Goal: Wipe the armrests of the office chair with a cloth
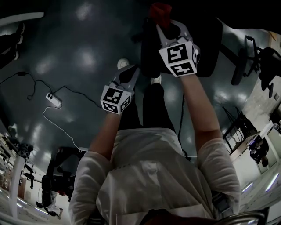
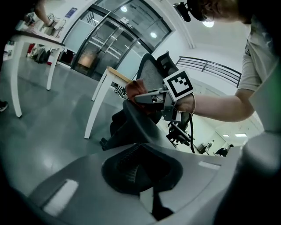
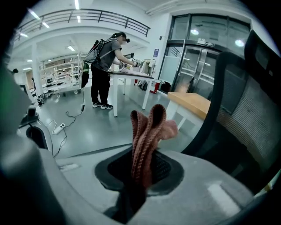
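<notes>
The black office chair [image 1: 206, 48] stands ahead of the person's legs. A reddish knitted cloth [image 3: 147, 140] sticks up from my right gripper [image 3: 140, 171], which is shut on it. In the left gripper view this cloth [image 2: 133, 88] is beside the chair's curved black armrest [image 2: 138, 121], held by the right gripper [image 2: 147, 96] with its marker cube. The head view has the cloth [image 1: 160, 11] at the top, past the right gripper [image 1: 169, 28]. My left gripper [image 2: 140, 171] is shut with nothing in it, held back from the chair; in the head view the left gripper [image 1: 128, 74] is lower left.
A white table [image 2: 99, 103] stands beside the chair. A power strip [image 1: 55, 100] and its cables lie on the dark floor at left. A second chair [image 1: 259, 61] is at right. Another person [image 3: 105, 66] works at a white table [image 3: 131, 79] further off.
</notes>
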The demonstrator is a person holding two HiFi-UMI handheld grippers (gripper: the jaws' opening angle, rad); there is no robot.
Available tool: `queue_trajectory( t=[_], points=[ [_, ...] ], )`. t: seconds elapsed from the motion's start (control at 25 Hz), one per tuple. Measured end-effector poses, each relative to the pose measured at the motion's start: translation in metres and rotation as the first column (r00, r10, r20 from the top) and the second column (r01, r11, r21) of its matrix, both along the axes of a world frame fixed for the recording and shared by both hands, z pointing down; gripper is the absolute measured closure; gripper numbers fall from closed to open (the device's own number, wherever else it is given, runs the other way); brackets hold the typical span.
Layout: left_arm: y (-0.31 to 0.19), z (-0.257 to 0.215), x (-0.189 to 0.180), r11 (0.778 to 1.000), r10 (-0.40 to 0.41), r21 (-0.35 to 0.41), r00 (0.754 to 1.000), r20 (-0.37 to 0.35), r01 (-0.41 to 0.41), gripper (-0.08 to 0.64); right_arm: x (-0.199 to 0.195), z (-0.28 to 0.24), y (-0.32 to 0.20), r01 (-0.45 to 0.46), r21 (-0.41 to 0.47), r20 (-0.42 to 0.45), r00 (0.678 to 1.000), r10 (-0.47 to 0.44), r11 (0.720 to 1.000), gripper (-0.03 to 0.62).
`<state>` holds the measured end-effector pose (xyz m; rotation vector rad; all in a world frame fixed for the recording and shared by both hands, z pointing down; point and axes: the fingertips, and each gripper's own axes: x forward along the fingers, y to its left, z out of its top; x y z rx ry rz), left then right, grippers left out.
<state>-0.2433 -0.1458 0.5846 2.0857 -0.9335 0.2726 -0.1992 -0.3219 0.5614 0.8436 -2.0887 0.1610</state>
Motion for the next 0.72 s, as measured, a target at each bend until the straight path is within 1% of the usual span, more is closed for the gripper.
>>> queue_trajectory(
  t=[0.08,0.24,0.56,0.72],
  points=[
    [0.003,0.0,0.005,1.0,0.016,-0.005,1.0,-0.015,-0.016,0.545,-0.005,0.001,0.005,0.009,-0.003,0.005,1.0,-0.009,1.0,0.538],
    [0.004,0.0,0.006,1.0,0.013,-0.009,1.0,-0.027,-0.013,0.548,-0.016,0.002,0.021,0.033,-0.019,0.008,0.999,-0.033,0.999,0.538],
    [0.006,-0.007,0.005,0.999,0.037,0.02,0.999,-0.023,-0.037,0.548,-0.035,-0.003,0.073,0.071,-0.06,0.078,0.995,-0.066,0.996,0.538],
    [0.007,-0.009,0.006,0.999,0.026,0.037,1.0,-0.017,-0.025,0.548,-0.036,-0.004,0.099,0.06,-0.079,0.116,0.992,-0.05,0.995,0.538]
  ],
)
